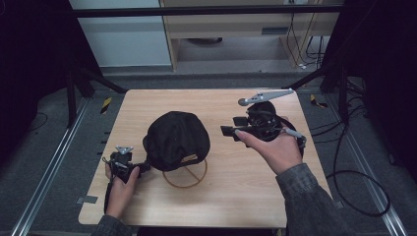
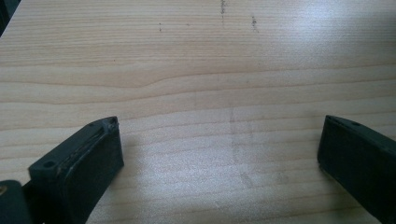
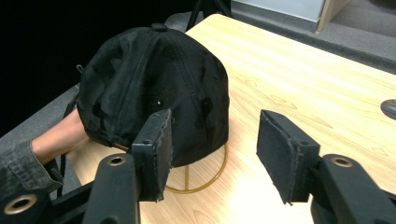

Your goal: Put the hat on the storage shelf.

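Black cap (image 1: 175, 139) already sits on the wire stand (image 1: 187, 176) near the counter's (image 1: 246, 196) front edge; right claw (image 3: 212, 154) gapes empty beside it, left claw (image 2: 219, 154) open over bare wood, so little remains.

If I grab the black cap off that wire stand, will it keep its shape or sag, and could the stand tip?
The black cap looks like soft fabric, so it will probably sag and fold between the fingers. It likely weighs little for its size. The wire stand under it is thin, with a slim gold ring base, so a sideways pull may well tip or drag it; lifting straight up seems safer.
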The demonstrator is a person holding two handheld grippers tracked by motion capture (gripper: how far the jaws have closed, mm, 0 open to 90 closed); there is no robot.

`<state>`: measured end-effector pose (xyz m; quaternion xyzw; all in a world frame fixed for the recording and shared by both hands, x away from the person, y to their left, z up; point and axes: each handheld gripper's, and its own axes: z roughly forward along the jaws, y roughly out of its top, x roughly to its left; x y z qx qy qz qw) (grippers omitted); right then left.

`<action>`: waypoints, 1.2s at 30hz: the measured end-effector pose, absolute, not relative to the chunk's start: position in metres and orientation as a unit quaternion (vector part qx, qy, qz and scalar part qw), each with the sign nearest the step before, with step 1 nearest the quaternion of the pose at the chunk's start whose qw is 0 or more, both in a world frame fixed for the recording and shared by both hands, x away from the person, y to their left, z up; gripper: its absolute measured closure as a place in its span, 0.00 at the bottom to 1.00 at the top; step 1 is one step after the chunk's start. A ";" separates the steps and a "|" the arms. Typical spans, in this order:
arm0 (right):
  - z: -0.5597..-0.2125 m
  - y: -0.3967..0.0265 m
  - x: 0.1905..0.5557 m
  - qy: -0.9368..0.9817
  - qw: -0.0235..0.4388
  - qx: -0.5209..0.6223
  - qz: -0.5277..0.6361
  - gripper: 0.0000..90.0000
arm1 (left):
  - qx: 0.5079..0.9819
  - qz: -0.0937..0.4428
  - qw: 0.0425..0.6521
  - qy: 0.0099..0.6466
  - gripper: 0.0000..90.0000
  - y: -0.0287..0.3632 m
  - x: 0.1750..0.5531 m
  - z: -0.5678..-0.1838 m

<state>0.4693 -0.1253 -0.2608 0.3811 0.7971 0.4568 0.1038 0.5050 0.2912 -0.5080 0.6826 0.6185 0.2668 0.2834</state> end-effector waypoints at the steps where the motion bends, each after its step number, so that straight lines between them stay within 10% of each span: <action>1: -0.261 -0.127 0.469 0.797 0.106 0.381 0.457 0.49 | 0.683 0.267 0.283 0.619 0.00 0.291 0.505 -0.508; 36: -0.278 -0.170 0.451 0.787 0.192 0.393 0.435 0.08 | 0.684 0.266 0.284 0.618 0.00 0.290 0.504 -0.508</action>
